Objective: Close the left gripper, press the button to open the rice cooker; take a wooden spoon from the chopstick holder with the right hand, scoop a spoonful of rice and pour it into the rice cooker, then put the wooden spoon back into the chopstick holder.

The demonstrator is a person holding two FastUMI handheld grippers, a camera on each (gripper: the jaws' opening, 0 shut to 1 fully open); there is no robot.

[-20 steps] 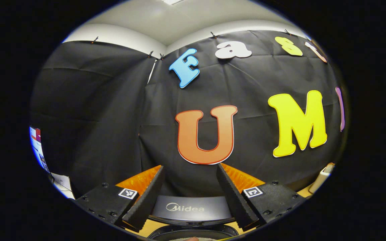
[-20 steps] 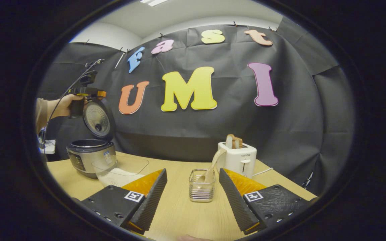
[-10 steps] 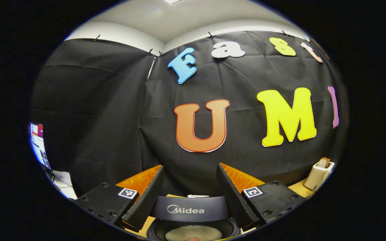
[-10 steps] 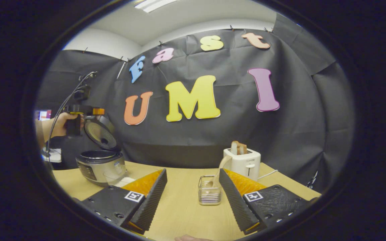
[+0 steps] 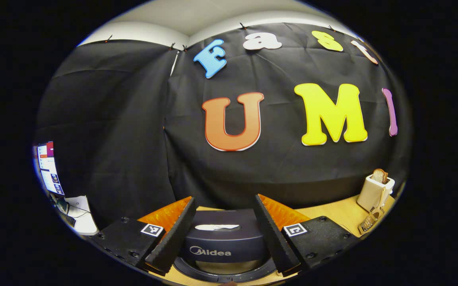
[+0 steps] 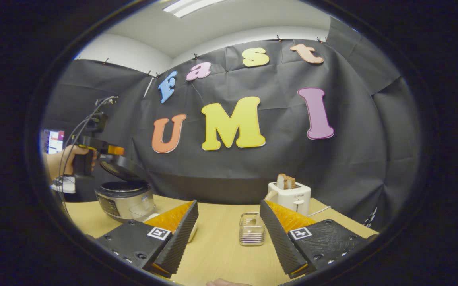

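Note:
In the left gripper view my left gripper is open, and the rice cooker's dark lid sits between and below its fingers; I cannot tell if they touch it. From the right gripper view, a hand holds that left gripper just over the half-lowered lid of the silver rice cooker. My right gripper is open and holds nothing. The clear chopstick holder stands on the table ahead of it. The wooden spoon leans in the holder, partly hidden by a finger.
A white toaster with bread stands behind the holder. A clear rice container sits beside the cooker, mostly hidden. A lit monitor is at far left. The toaster and holder stand at the right of the wooden table.
The cooker lid has swung down from upright to about half shut, and the left gripper came down with it. The right gripper has drawn back from the chopstick holder.

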